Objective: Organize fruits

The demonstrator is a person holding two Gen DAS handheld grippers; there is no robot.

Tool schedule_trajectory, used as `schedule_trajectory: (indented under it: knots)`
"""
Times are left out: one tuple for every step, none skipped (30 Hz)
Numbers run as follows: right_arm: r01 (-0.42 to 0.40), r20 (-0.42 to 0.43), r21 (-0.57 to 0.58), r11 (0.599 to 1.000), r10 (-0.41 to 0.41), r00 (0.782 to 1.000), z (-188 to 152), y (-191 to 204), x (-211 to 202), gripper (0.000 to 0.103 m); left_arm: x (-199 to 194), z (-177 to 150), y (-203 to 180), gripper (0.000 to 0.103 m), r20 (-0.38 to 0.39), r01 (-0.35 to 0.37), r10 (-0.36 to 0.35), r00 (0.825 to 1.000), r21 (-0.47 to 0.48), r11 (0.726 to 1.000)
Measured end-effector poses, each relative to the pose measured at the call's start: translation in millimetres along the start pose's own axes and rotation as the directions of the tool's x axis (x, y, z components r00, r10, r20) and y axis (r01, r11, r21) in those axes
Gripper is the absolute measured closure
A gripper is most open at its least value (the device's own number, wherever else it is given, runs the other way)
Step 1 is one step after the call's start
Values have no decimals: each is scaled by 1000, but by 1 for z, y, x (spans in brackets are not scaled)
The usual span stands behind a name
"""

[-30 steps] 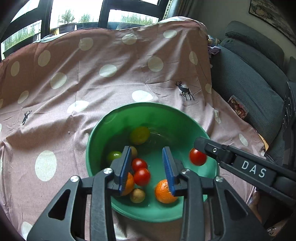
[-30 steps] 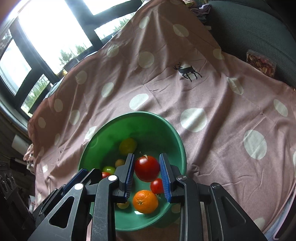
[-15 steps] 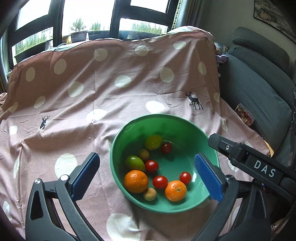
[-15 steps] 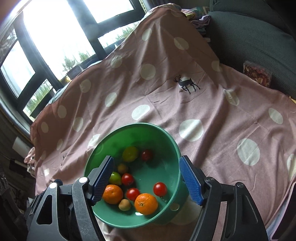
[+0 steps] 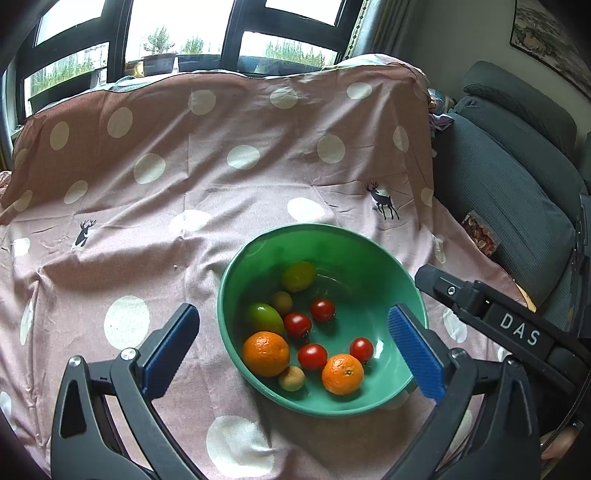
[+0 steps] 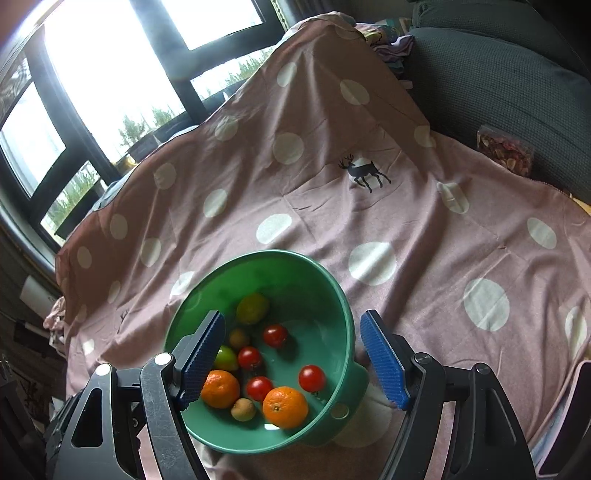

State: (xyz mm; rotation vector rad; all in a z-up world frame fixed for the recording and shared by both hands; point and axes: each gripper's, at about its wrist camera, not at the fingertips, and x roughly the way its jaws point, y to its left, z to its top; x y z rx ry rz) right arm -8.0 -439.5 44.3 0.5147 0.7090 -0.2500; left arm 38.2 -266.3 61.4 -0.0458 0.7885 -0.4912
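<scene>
— Left wrist view first: how is the left claw (image 5: 293,345) sitting?

— It is hanging spread wide, pinching nothing. The green bowl (image 5: 376,254) is lying between its blue pads (image 5: 415,354) and slightly ahead of them, resting on the pink spotted cloth (image 5: 221,184) that is covering the desk.

— What is lying in the bowl?

— Two oranges: the bigger orange (image 5: 266,353) is sitting nearer the left pad, the smaller orange (image 5: 342,374) nearer the right one. Four red tomatoes (image 5: 312,356) are scattered between and beyond them. A green fruit (image 5: 265,318) is lying just beyond the bigger orange, a yellow-green lemon (image 5: 299,276) is resting at the far side, and two small brown fruits (image 5: 291,377) are sitting among them, one at the near rim and one by the lemon.

— And the right claw (image 6: 295,363)?

— It is also gaping wide and gripping nothing. From the right wrist view the bowl (image 6: 332,295) is sitting between its pads, the left pad hovering over the bowl's near left rim, the right pad just outside the bowl's right wall. In the left wrist view its black arm, marked DAS (image 5: 519,334), is reaching in from the right, just beyond the left claw's right pad.

— Anything else around?

— A dark grey sofa (image 5: 517,177) is standing off to the right of both claws, and windows (image 5: 184,33) are showing far ahead.
</scene>
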Motion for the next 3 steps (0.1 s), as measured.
schedule_trajectory:
  knots:
    - [1, -1, 0, 1000, -1, 1000, 0, 0, 0, 27, -1, 0, 1, 1, 0, -1, 1, 1000, -2, 1000]
    - [1, -2, -1, 1000, -1, 1000, 0, 0, 0, 27, -1, 0, 1, 1, -1, -1, 1, 1000, -4, 1000]
    - [2, -3, 0, 1000, -2, 1000, 0, 0, 1, 27, -2, -1, 2, 1, -3, -1, 1, 1000, -6, 1000]
